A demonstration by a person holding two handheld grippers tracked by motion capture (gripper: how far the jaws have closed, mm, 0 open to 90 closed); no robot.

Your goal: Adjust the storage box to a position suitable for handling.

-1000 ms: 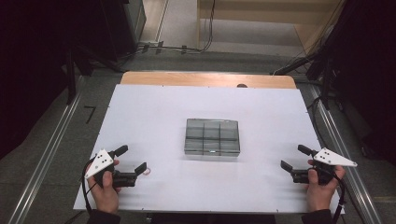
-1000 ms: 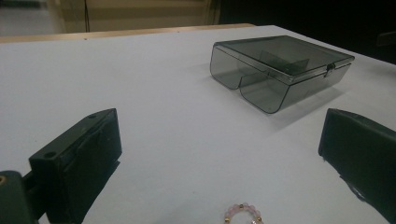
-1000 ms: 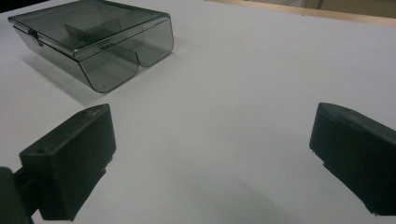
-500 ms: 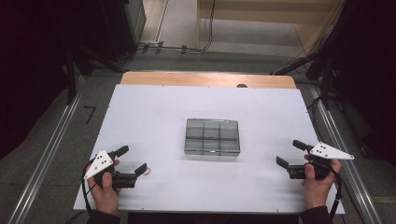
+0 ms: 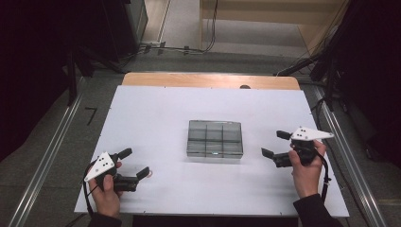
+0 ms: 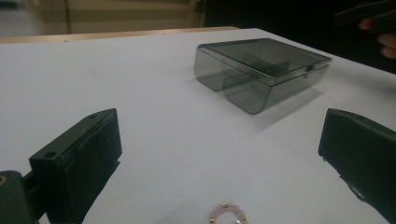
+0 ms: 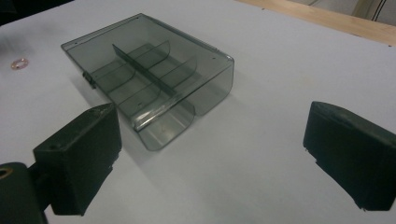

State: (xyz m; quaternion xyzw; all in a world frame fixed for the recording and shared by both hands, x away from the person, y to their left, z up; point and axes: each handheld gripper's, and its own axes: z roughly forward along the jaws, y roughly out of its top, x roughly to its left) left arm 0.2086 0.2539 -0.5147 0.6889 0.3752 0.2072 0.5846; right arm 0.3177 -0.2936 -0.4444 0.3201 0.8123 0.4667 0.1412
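A smoky clear compartment box (image 5: 214, 138), lid shut, sits at the middle of the white tabletop (image 5: 151, 118). The left claw (image 5: 135, 164) rests low near the front edge, jaws spread wide and holding nothing, with a small pink bead ring (image 6: 227, 215) lying just ahead between them, likely lined up to be pinched. The right claw (image 5: 275, 146) hovers off the box's right side, also released and empty, its jaws aimed at the box's corner. I'd guess it is placed there to steady or open the box while the ring is brought over. Ring and box are well apart.
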